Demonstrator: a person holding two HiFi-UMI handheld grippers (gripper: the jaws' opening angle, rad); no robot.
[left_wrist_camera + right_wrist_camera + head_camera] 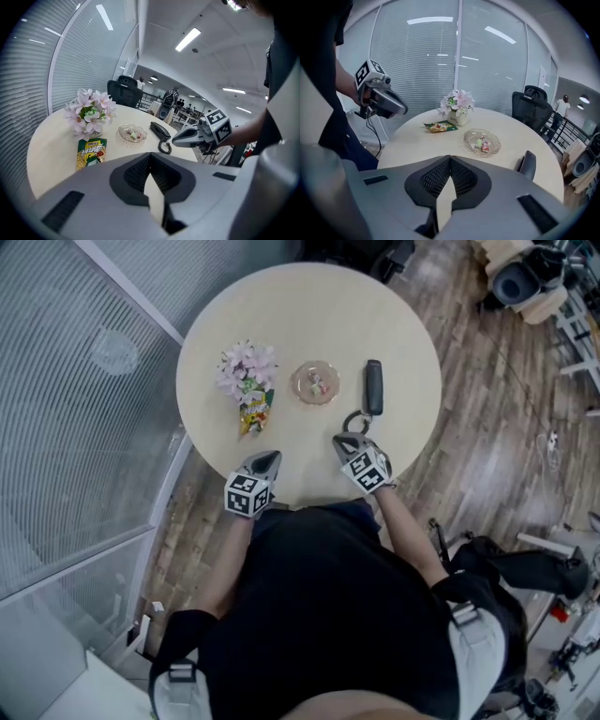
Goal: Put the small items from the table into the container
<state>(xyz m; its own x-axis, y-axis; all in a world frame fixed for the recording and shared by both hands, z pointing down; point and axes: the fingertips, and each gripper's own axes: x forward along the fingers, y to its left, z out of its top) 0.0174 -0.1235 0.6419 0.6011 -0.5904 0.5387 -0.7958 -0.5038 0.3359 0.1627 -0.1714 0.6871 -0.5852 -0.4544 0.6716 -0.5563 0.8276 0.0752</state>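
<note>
Glass dish (315, 383) at the middle of the table (394, 315), and a few wrapped sweets (483, 144) are seen lying in it. Over the near edge the left hand-held gripper (271, 459) is held, jaws pressed together on nothing. The right hand-held gripper (344, 442) is likewise closed and empty, just short of the handset (373, 386) and its coiled cord. Nothing is being carried, so a gap between pickups is judged. Outside the dish the snack packet (253, 412) is left beside the flowers (247, 368). If it is wanted, jaws must first be spread and lowered over it.
</note>
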